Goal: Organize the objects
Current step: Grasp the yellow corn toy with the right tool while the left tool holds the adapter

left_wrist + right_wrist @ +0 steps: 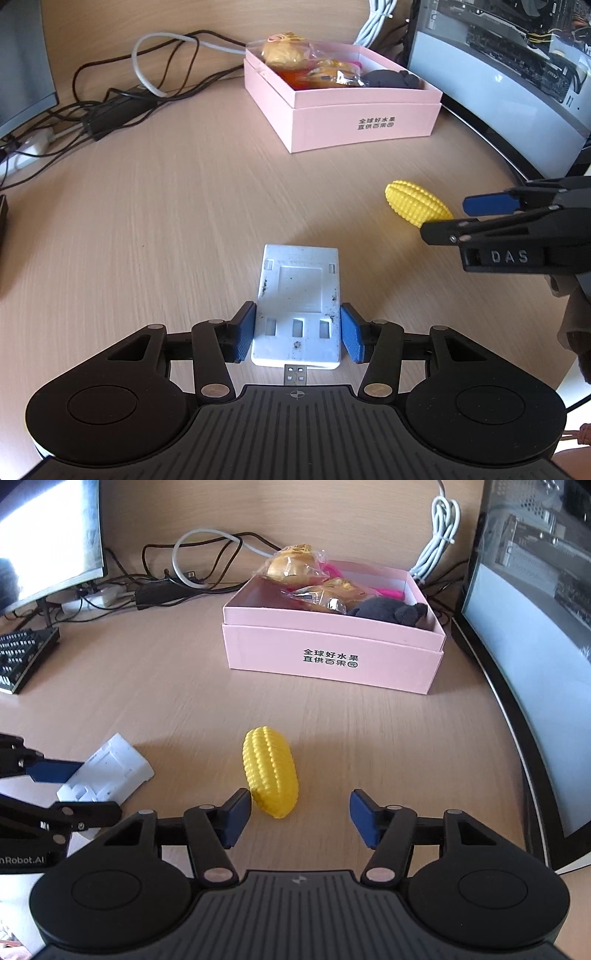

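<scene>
desk [147, 221] bears corn [269, 771]; left tool [298, 332] straddles white plate [299, 295].

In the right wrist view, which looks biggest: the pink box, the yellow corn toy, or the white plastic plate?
1. pink box
2. white plastic plate, partly hidden
3. yellow corn toy, close to the plate's size; unsure.

Wooden table [147, 686]: a tangle of black and grey cables [192, 572] lies along its far edge. A keyboard [22, 661] sits at the left edge below a monitor [48, 535]. A second monitor [535, 646] lines the right edge.
</scene>
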### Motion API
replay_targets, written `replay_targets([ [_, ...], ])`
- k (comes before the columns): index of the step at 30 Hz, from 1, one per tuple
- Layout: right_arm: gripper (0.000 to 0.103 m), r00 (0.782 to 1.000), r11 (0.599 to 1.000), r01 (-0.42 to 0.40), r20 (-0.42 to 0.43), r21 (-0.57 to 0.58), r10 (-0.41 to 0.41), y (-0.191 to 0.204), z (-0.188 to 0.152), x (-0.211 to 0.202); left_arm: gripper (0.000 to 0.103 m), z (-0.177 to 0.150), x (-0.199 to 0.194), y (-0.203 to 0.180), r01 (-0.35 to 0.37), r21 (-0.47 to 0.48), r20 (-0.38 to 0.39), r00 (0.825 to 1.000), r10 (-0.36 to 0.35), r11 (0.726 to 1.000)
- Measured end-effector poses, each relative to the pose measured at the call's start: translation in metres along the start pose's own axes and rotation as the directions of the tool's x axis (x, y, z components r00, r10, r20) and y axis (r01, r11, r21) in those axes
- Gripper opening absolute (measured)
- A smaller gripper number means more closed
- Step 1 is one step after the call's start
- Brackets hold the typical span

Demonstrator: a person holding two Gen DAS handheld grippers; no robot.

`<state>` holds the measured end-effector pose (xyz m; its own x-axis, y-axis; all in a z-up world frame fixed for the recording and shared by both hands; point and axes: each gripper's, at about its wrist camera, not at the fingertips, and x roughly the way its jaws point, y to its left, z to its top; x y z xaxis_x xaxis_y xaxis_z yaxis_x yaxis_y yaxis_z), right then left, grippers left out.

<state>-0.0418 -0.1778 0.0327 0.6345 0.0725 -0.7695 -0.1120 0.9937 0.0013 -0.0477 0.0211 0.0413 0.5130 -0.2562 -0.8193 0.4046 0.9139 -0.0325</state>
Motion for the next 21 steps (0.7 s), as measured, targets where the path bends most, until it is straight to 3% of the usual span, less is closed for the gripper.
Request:
replay_targets([
  [8, 0.06, 1.0, 0.999, -0.017, 0.012, -0.05, 0.018, 0.014, 0.014, 0.016, 0.053, -0.003, -0.001, -0.002, 0.004, 0.011, 0.011, 1.0, -0.004, 1.0],
  [10, 0.053, 1.0, 0.998, -0.02, 0.012, -0.068, 0.021, 0.018, 0.018, 0.02, 0.053, -0.002, -0.001, 0.0, 0.009, 0.01, 0.011, 1.0, -0.009, 1.0],
  [12, 0.039, 1.0, 0.997, -0.022, -0.001, -0.079, 0.022, 0.021, 0.021, 0.022, 0.054, -0.003, -0.002, 0.0, 0.012, 0.004, 0.016, 1.0, -0.012, 1.0],
  [15, 0.032, 1.0, 0.996, -0.028, -0.014, -0.085, 0.027, 0.022, 0.019, 0.02, 0.054, -0.003, -0.002, 0.0, 0.01, 0.003, 0.018, 1.0, -0.01, 1.0],
  [21, 0.031, 1.0, 0.998, -0.018, -0.026, -0.053, 0.016, 0.013, 0.01, 0.009, 0.054, -0.003, -0.002, -0.002, -0.004, 0.002, 0.018, 1.0, 0.004, 1.0],
])
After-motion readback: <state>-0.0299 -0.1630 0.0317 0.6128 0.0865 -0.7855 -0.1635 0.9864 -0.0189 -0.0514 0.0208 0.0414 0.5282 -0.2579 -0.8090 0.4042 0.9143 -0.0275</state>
